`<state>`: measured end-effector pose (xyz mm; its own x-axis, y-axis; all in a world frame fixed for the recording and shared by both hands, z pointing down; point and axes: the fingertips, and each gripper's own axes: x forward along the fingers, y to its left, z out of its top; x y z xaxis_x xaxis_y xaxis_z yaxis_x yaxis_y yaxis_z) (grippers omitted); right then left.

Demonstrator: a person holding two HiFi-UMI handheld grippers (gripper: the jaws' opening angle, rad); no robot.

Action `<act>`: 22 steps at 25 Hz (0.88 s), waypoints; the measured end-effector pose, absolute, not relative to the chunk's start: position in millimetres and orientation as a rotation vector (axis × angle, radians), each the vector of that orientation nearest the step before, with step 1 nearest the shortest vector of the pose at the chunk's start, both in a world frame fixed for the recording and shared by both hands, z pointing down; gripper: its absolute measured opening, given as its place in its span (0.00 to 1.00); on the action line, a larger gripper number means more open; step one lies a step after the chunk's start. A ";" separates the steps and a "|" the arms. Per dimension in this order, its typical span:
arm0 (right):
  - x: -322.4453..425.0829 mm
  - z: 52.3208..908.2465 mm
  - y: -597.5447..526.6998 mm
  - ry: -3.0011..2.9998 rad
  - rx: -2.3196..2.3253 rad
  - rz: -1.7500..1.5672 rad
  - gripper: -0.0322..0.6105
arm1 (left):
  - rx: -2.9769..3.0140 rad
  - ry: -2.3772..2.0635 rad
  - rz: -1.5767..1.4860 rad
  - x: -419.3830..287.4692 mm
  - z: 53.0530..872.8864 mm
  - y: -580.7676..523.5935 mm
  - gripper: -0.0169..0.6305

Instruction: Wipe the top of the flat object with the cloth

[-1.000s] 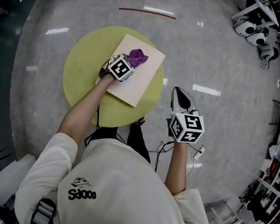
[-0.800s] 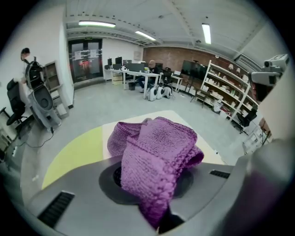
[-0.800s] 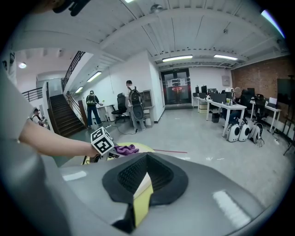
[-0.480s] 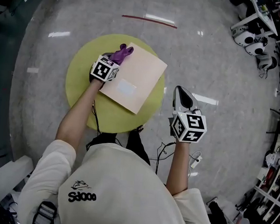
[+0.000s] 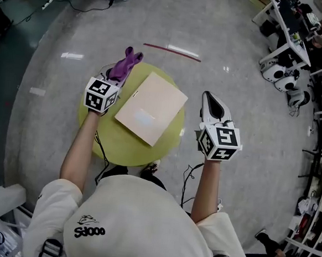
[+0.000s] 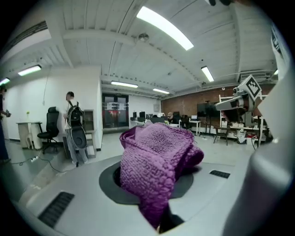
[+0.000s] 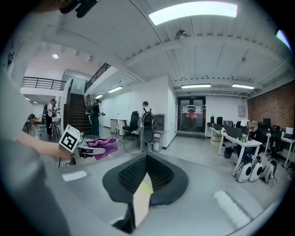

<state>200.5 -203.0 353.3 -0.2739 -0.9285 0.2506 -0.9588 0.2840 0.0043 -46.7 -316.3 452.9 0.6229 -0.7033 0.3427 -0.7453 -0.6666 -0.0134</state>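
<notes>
shirt (image 5: 123, 222) print is too unclear to read. plain tan board (image 5: 150, 108) lies on the yellow table (image 5: 121, 141). left gripper (image 5: 116, 77), at the board's 9 o'clock, pinches a purple knit cloth (image 5: 124, 64) held off the board. right gripper (image 5: 210, 101), at the board's 3 o'clock, has its jaws together, empty.

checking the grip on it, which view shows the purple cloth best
The left gripper view: the purple cloth fills the middle, clamped between the jaws, its knit clear. The head view shows it small, sticking out past the left gripper. The right gripper view shows it tiny, far off at the left.
</notes>
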 end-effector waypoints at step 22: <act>132.1 239.5 -198.3 -2.488 1.596 -0.228 0.06 | 2.959 -1.531 0.315 -79.7 258.5 -244.3 0.14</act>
<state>132.1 -198.3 239.5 -0.4092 -0.9101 0.0655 -0.8831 0.4130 0.2225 -79.7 -244.3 258.5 0.5685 -0.8196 0.0714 -0.7813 -0.5650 -0.2653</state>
